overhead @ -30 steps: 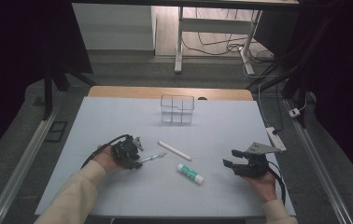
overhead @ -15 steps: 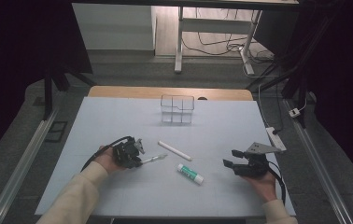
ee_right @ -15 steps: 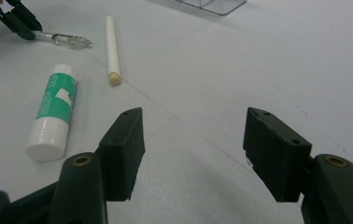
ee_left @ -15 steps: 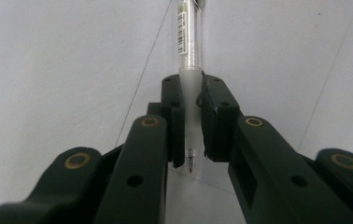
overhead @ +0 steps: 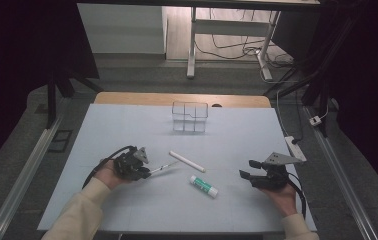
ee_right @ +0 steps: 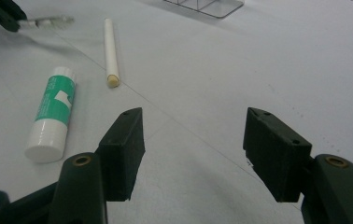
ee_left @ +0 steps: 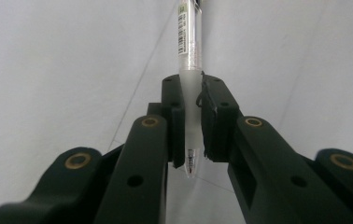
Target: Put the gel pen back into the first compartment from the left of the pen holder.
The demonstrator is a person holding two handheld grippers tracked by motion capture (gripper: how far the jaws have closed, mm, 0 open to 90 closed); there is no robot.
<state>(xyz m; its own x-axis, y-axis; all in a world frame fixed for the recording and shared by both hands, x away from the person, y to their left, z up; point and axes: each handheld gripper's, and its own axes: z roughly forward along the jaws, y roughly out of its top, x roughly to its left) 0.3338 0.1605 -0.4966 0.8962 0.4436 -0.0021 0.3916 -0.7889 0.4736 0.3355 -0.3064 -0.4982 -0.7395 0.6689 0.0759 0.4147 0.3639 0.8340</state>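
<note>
My left gripper point(overhead: 147, 171) lies low on the white table at the left, shut on a clear pen point(overhead: 162, 168). In the left gripper view the pads pinch the pen point(ee_left: 189, 70) near its tip, and its barrel runs on past the jaws. A white stick point(overhead: 187, 161) lies just right of it, with a green-and-white glue stick point(overhead: 203, 186) nearer the front. My right gripper point(overhead: 249, 175) rests at the right, open and holding nothing. Its own view shows the glue stick point(ee_right: 52, 114) and the white stick point(ee_right: 109, 49) ahead to the left.
A clear plastic organiser point(overhead: 190, 117) with compartments stands at the back middle of the table point(overhead: 127, 125). A power strip point(overhead: 297, 147) lies off the table's right edge. Metal rails run along both sides.
</note>
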